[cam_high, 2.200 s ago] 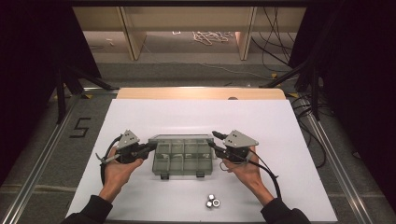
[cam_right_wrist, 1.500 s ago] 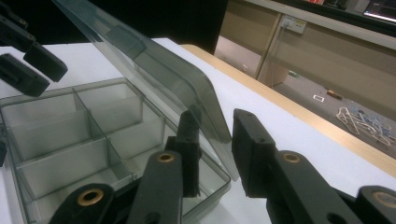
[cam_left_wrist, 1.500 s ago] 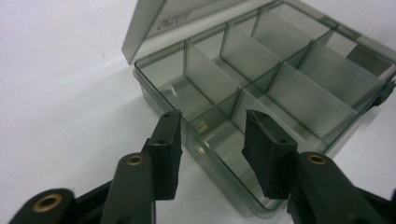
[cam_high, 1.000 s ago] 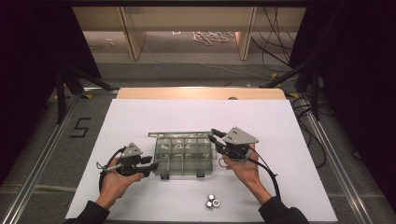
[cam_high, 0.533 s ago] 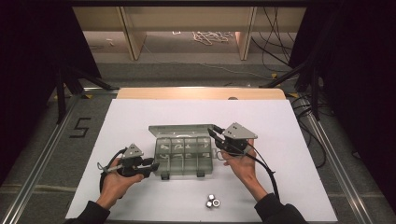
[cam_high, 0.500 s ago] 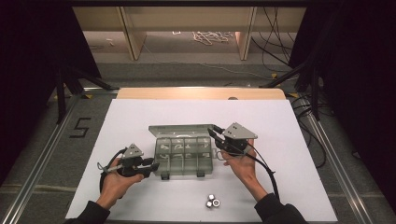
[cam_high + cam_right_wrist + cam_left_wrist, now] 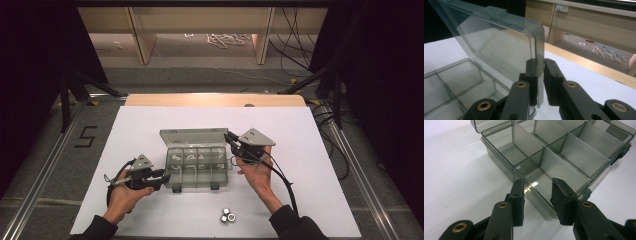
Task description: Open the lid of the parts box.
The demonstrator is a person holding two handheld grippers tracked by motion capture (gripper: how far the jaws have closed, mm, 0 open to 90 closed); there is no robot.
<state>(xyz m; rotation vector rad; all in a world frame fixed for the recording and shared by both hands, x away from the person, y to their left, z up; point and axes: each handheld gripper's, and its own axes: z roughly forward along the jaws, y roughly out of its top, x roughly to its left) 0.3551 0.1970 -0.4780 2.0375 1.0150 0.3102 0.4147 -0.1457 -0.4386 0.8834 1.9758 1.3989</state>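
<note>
A smoky clear compartment box sits mid-table on the white sheet, its lid standing up at the back. My left gripper is at the box's front-left corner. In the left gripper view its jaws have just been closing and now pinch that corner of the box. My right gripper is at the lid's right end. Its jaws have just been closing with the lid's side edge between them, and they grip it.
A few small metal nuts lie near the sheet's front edge, right of centre. A wooden table edge runs along the back. Metal rails flank the table, and cables lie on the floor beyond.
The lid has swung from shut to upright, with the right gripper rising and moving back along with it. The left gripper shifted from the box's left side to its front-left corner.
</note>
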